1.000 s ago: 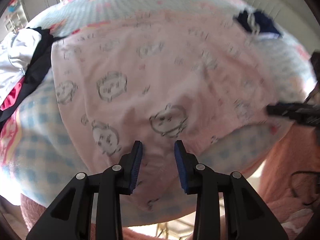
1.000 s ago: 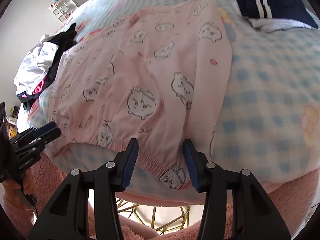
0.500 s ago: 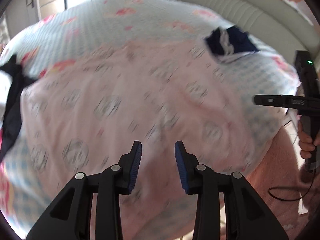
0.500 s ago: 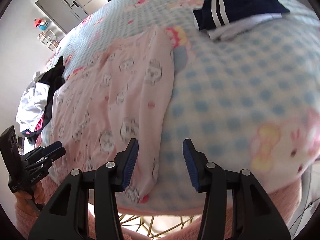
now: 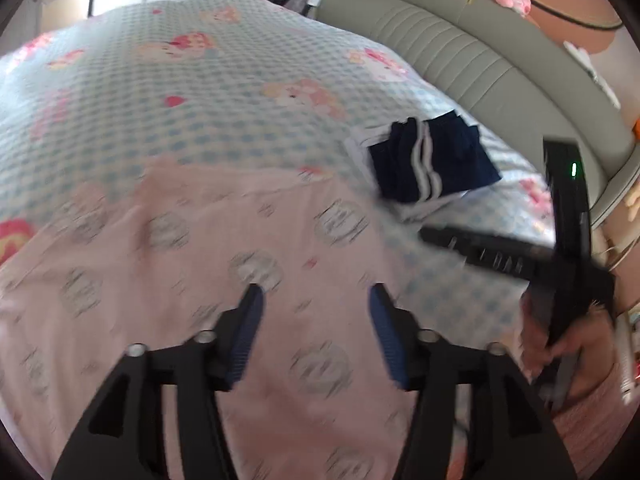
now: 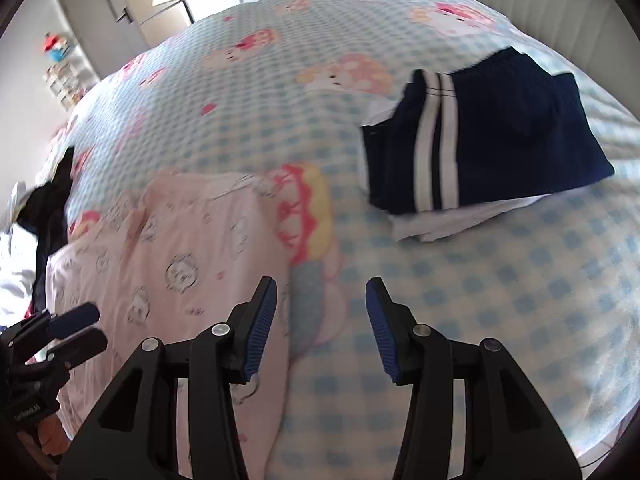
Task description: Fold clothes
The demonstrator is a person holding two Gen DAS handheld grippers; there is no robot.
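1. The pink pajama top [image 5: 208, 280] with little cartoon faces lies spread flat on the bed [image 5: 224, 92], which has a blue checked cover with cartoon pictures.
2. The left gripper [image 5: 314, 300] hangs over the pink top. Its fingers [image 5: 250, 320] are opening wide. Nothing is between them; the cloth shows below the gap.
3. The right gripper [image 6: 320, 300] is over the right edge of the pink top [image 6: 180, 264]. Its left finger is above the pink cloth and its right finger is above the bare bed cover [image 6: 500, 300]. The fingers stand apart and hold nothing.
4. A folded dark blue garment with white stripes [image 6: 484, 132] sits on a folded white one [image 6: 460, 220], farther up the bed to the right, apart from the pink top.
5. A heap of dark and white clothes [image 6: 44, 208] lies at the bed's left edge, just beside the pink top.
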